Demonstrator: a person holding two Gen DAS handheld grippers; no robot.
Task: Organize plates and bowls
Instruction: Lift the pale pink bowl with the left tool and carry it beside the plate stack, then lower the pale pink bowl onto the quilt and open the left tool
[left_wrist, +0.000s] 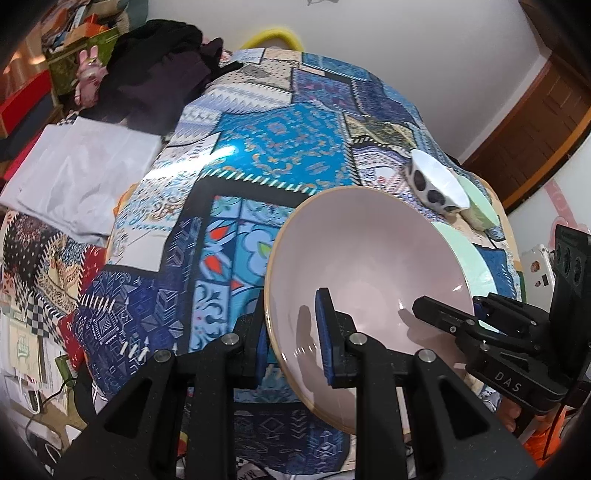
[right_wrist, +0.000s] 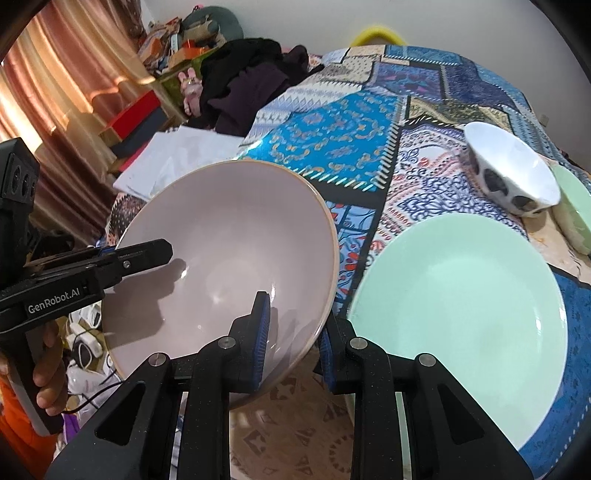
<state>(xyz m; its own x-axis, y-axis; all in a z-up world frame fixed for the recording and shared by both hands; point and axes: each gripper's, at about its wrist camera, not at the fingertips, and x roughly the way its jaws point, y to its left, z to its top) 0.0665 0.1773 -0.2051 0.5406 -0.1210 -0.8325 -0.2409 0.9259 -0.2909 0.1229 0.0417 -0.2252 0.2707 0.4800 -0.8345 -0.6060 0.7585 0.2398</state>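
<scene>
A large pink plate (left_wrist: 369, 258) (right_wrist: 229, 236) is held tilted above the patterned tablecloth. My left gripper (left_wrist: 291, 339) is shut on its left rim, one finger inside and one behind. My right gripper (right_wrist: 293, 347) is shut on its right rim; it also shows in the left wrist view (left_wrist: 443, 317). A mint green plate (right_wrist: 465, 317) (left_wrist: 469, 258) lies flat on the cloth just right of the pink plate. A white bowl with dark spots (right_wrist: 513, 177) (left_wrist: 436, 184) stands behind it, next to a small green dish (right_wrist: 576, 214) (left_wrist: 480, 206).
The table with the blue patchwork cloth (left_wrist: 280, 147) (right_wrist: 332, 140) stretches ahead. White folded sheets (left_wrist: 74, 173), dark clothes (left_wrist: 155, 74) and boxes (right_wrist: 136, 114) lie to the left. A wooden door (left_wrist: 535, 129) stands at the right.
</scene>
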